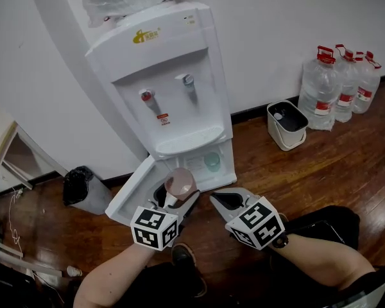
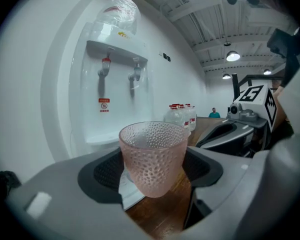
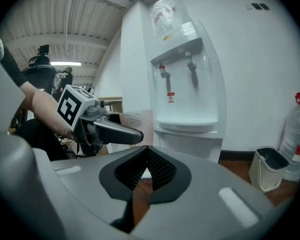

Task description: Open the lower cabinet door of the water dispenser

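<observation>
Left gripper point(image 2: 153, 170) holds cup point(image 2: 154, 151); right gripper point(image 3: 147, 153) closed.

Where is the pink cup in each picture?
Head view: cup low centre, in the left gripper.
Left gripper view: cup dead centre, between the jaws.
Right gripper view: cup left of centre, behind the left gripper.
Shared landmark: the red tap.
</observation>
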Demonstrator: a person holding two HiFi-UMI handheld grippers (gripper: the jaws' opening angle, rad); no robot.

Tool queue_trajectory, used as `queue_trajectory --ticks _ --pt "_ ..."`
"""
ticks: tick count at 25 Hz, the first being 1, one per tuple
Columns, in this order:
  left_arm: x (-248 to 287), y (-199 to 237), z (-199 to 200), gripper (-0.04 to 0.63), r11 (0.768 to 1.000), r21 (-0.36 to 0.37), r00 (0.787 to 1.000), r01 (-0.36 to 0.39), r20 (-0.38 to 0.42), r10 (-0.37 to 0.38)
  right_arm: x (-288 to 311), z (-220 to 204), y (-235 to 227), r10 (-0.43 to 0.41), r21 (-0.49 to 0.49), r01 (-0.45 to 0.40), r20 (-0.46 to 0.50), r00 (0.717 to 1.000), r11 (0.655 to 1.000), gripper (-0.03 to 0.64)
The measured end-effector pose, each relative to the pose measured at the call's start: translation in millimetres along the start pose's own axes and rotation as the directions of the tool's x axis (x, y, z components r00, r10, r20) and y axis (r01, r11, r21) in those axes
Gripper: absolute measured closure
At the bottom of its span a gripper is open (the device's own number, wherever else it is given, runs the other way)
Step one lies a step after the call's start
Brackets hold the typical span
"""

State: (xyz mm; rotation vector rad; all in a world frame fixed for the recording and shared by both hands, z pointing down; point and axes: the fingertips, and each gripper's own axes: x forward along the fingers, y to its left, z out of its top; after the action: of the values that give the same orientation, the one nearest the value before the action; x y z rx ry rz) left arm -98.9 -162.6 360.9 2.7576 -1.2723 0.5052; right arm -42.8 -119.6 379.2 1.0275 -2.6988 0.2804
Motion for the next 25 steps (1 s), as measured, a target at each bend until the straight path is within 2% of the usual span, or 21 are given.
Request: queue_trajectory --ticks 4,7,11,14,19,25 --pt "13.3 10.8 -21.4 0.229 1.0 -0.008 0.999 -0.002 -0.039 0.001 15.3 -9.6 -18.1 -0.062 0.077 0.065 -0.029 0.998 0.995 0.614" --pt "20.2 14.7 -25.6 0.229 1.0 -0.015 0.999 -0.003 -0.038 0.003 22.3 -4.6 -20.7 -0.072 0.091 0.074 -0.026 0.997 0.993 0.614" --pt "35.4 19.6 -18.9 0.229 0.999 -0.02 1.0 -0.026 -0.005 0.026 22.8 25.2 -26.9 -0.079 0.115 0.074 0.037 0.996 0.991 0.614" --pt "46.2 27.4 -20.2 0.229 0.996 -0.037 0.996 -0.08 0.023 0.08 21.9 29.8 -36.5 -0.117 0.199 0.098 0.082 0.99 0.975 0.615" --pt "63.2 26.8 -49.8 0.229 0.989 -0.001 0.989 -0.145 -0.003 0.145 25.0 -11.2 -62.6 -0.23 0.175 0.216 0.06 0.971 0.96 0.615" --pt "86.3 30.1 -98.4 0.229 0.977 -0.071 0.979 -0.199 -0.048 0.196 40.5 -80.8 -80.7 -0.286 0.169 0.286 -0.029 0.958 0.943 0.615"
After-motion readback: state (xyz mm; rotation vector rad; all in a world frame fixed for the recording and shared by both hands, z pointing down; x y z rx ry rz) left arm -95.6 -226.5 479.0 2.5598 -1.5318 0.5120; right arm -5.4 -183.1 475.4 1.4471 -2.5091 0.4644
